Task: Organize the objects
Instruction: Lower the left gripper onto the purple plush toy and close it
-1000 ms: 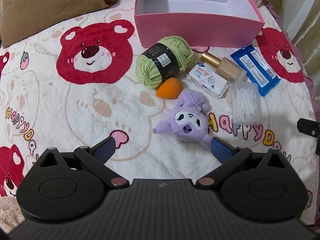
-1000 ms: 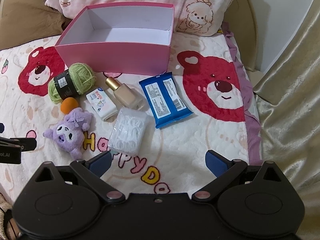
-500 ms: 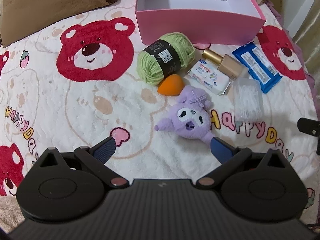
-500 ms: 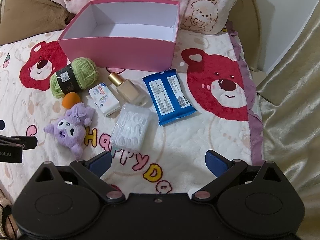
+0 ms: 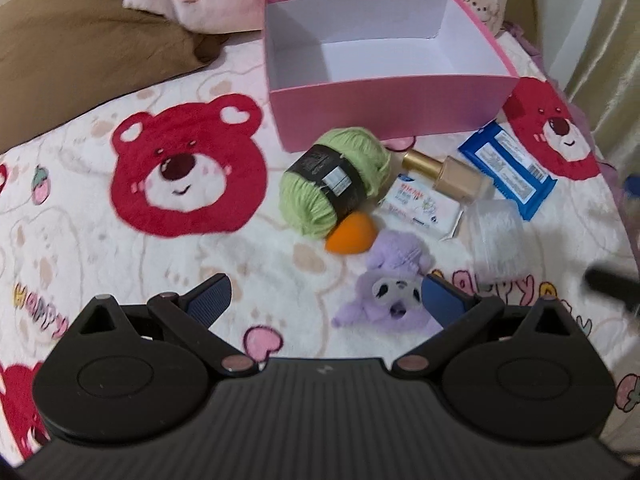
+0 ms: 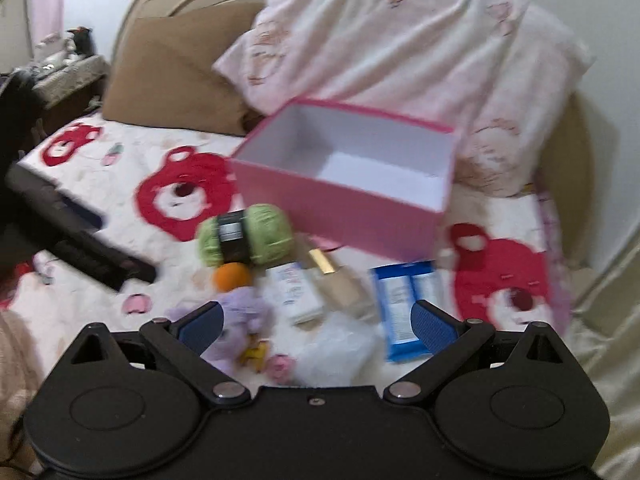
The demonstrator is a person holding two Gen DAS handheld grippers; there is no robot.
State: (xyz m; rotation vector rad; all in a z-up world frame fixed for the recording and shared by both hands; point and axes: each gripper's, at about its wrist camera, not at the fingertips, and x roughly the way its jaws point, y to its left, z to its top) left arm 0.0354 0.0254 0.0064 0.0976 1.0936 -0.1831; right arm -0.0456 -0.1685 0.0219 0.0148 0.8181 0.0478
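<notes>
Going big to small, so bedding first:
Blanket: white fleece blanket [image 5: 100, 240] with red bear faces, spread over the bed, everything sits on it.
Pillows: pale pink printed pillow [image 6: 400, 52] propped behind the box, brown cushion [image 5: 80, 60] to its left.
Box: open pink cardboard box with white inside [image 5: 392, 108], nothing in it, at the far end of the blanket.
Left gripper: left gripper [image 5: 326, 300] low over the blanket, blue pads wide apart, holding nothing; its right pad sits right at the plush.
Right gripper: right gripper [image 6: 316, 322] also spread wide and holding nothing, hovering above the clutter; pretty blurry view.
Yarn: green yarn ball with a black label band [image 5: 334, 186], just in front of the box's near wall.
Wipes: blue flat wipes packet [image 5: 506, 168], near the box's right front corner.
Plush: purple plush toy with a white face [image 5: 384, 284], closest item to the left gripper.
Swabs: clear plastic pack of cotton swabs [image 5: 496, 236], right of the plush.
Tissues: small white tissue packet [image 5: 422, 208], between yarn and swabs.
Bottle: beige foundation bottle with a gold cap [image 5: 448, 172], lying on its side, touching the tissue packet.
Sponge: orange teardrop makeup sponge [image 5: 351, 234], tucked against the yarn.
</notes>
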